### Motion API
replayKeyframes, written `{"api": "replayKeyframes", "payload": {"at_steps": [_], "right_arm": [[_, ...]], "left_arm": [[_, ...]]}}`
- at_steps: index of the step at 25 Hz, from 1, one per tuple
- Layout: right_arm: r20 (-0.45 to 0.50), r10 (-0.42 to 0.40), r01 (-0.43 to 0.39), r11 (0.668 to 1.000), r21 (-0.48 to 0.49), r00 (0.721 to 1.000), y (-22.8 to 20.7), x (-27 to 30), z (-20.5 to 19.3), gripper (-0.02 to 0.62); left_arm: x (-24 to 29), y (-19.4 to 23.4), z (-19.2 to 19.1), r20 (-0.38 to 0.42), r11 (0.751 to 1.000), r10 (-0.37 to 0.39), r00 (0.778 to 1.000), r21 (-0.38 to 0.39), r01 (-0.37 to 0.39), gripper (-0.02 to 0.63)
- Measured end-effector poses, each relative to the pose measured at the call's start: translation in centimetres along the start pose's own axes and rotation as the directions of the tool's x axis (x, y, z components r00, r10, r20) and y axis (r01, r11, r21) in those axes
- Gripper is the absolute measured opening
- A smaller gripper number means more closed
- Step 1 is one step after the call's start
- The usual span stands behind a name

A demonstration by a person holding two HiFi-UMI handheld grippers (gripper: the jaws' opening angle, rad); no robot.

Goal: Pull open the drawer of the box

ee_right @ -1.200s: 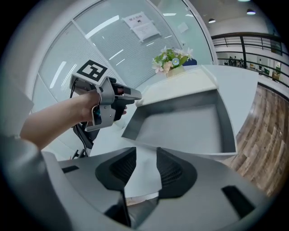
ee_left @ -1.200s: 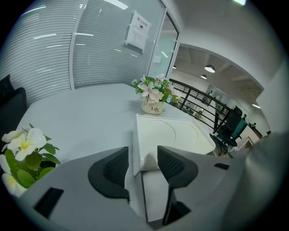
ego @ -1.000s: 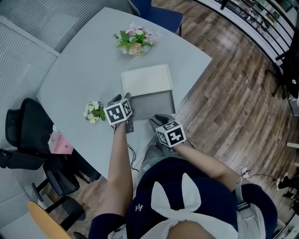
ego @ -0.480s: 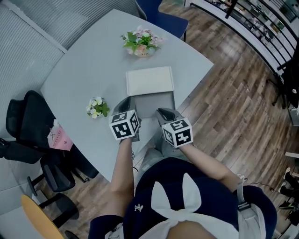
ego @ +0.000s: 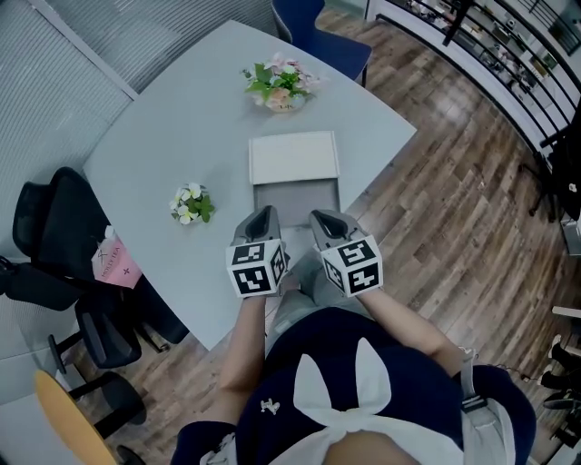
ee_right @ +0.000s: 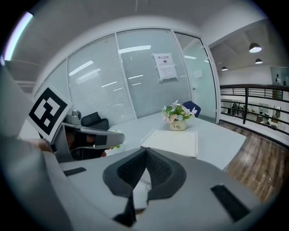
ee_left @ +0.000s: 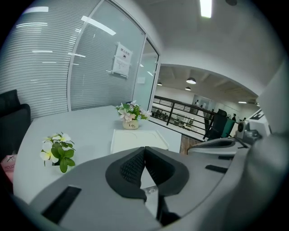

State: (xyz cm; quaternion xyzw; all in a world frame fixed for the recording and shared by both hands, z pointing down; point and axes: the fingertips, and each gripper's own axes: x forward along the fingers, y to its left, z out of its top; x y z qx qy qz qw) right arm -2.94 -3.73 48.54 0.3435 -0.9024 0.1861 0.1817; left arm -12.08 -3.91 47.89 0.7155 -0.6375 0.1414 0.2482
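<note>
The flat white box [ego: 293,156] lies on the pale table [ego: 182,118], its grey drawer [ego: 296,202] drawn out toward me. My left gripper [ego: 264,215] hovers at the drawer's near left corner, my right gripper [ego: 324,218] at its near right corner. Both have just been closing and are now shut with nothing between the pads. In the left gripper view the shut jaws [ee_left: 144,151] point at the box [ee_left: 137,140], and the right gripper [ee_left: 216,145] shows alongside. The right gripper view has its shut jaws [ee_right: 146,153] below the box [ee_right: 174,142].
A flower pot [ego: 278,86] stands behind the box and a small posy [ego: 191,203] lies to its left. A black office chair [ego: 45,236] with a pink bag [ego: 113,263] stands left of the table. A blue chair [ego: 318,27] is at the far side, with wooden floor [ego: 454,200] to the right.
Both grippers have drawn back from the drawer's front toward me and risen. Their jaws, open a second ago, have come together on nothing. The drawer stays pulled out.
</note>
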Motion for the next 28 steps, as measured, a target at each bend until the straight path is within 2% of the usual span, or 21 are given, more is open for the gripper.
{"api": "replayKeyframes", "payload": {"at_steps": [10,28], "right_arm": [[0.025,0.022,-0.021,1.0,-0.013,0.999,1.0,-1.8,0.1,0.002],[0.024,0.008,-0.008,0.999,-0.031,1.0,1.5,-3.3,-0.6,0.002]], "left_arm": [[-1.7,-3.7,-1.0,0.035,1.0,-0.027,0.999,0.005,0.027,0.023],[-3.0,-4.1,-1.9,0.034,1.0,-0.028,0.999,0.001,0.028,0.023]]}}
